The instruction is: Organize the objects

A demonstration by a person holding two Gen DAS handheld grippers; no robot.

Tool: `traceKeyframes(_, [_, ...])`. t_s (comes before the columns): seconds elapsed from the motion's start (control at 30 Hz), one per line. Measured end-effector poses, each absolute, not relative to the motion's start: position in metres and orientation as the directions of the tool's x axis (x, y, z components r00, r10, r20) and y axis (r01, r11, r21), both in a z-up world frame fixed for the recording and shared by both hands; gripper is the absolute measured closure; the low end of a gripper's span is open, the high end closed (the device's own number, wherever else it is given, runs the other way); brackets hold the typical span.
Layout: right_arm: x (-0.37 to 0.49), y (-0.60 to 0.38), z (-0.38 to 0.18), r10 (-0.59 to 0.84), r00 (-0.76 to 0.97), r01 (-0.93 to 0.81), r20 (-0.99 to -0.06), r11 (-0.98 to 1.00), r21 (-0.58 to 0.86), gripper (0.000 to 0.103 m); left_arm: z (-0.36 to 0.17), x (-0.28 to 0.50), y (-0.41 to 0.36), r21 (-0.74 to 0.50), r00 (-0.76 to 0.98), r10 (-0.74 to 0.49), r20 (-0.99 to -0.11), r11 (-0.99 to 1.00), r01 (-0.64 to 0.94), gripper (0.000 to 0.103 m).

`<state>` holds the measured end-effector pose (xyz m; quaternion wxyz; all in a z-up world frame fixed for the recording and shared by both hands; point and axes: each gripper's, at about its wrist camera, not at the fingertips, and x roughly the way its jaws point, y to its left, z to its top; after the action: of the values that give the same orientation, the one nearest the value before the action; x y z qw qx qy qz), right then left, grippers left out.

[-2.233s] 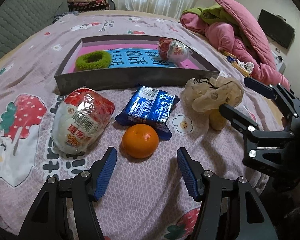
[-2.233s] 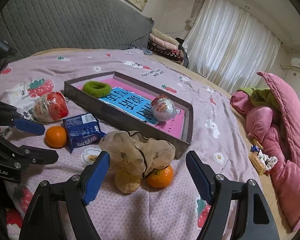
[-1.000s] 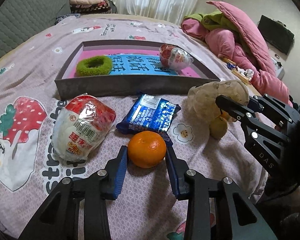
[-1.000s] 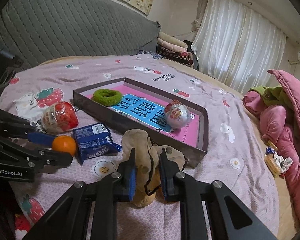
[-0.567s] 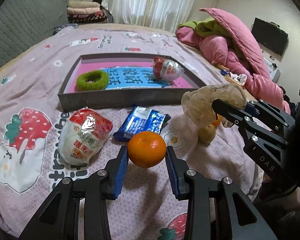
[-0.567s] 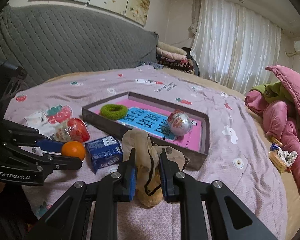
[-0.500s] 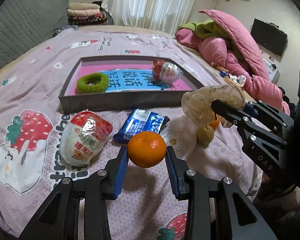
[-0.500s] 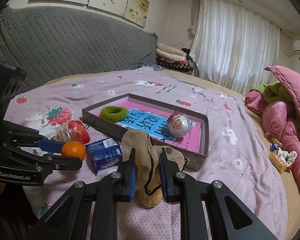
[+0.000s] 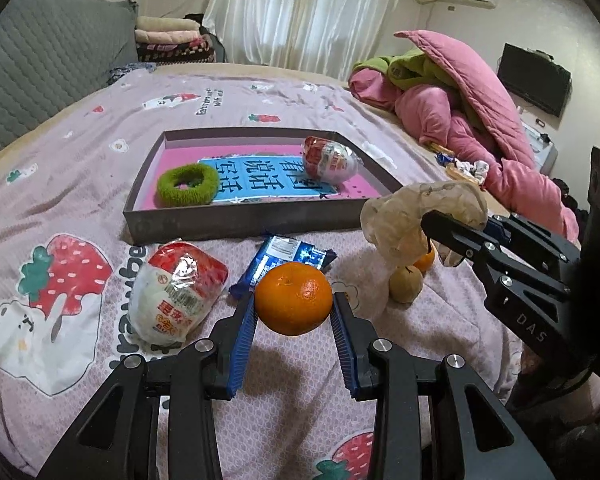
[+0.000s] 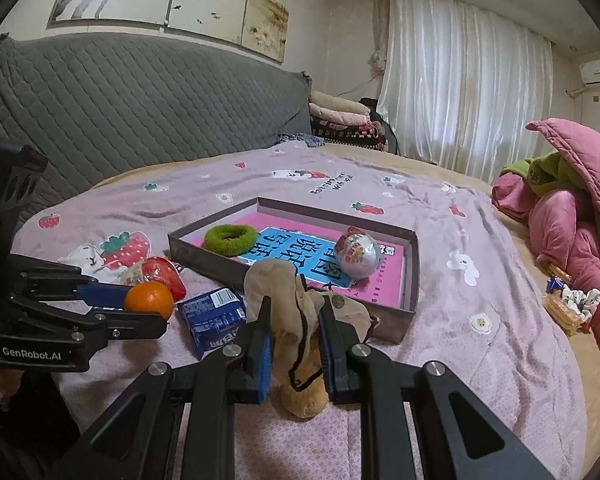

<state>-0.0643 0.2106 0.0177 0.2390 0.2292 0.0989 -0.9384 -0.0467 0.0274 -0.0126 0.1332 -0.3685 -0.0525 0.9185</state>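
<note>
My left gripper [image 9: 294, 300] is shut on an orange mandarin [image 9: 293, 297], held a little above the bedspread; the same fruit [image 10: 148, 298] shows in the right wrist view. My right gripper [image 10: 294, 320] is shut on a beige mesh bag [image 10: 296, 308] that hangs with fruit inside; in the left wrist view the bag [image 9: 400, 216] dangles with a yellowish fruit [image 9: 406, 289] and another mandarin [image 9: 425, 260] under it. A grey shallow box [image 9: 240, 222] with a pink bottom holds a green hair tie [image 9: 187, 183] and a foil-wrapped egg [image 9: 330, 159].
On the bedspread in front of the box lie a red-and-white wrapped snack [image 9: 176, 290] and a blue packet [image 9: 284, 258]. A pink quilt heap [image 9: 460, 112] sits at the right, a grey headboard [image 10: 140, 108] at the back left.
The left gripper closed on the mandarin and lifted it off the bedspread. The right gripper closed on the mesh bag and raised it, so the fruit inside hangs.
</note>
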Motion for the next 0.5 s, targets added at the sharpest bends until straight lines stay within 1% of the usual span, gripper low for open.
traceKeyframes(0.5, [-0.069,0.218,0.026,-0.416,-0.794,0.471,-0.444,-0.882,-0.015,0.083,0.002,-0.07,0.015,-0.232,-0.716,0.307,-0.627,-0.951,-0.204,0.065])
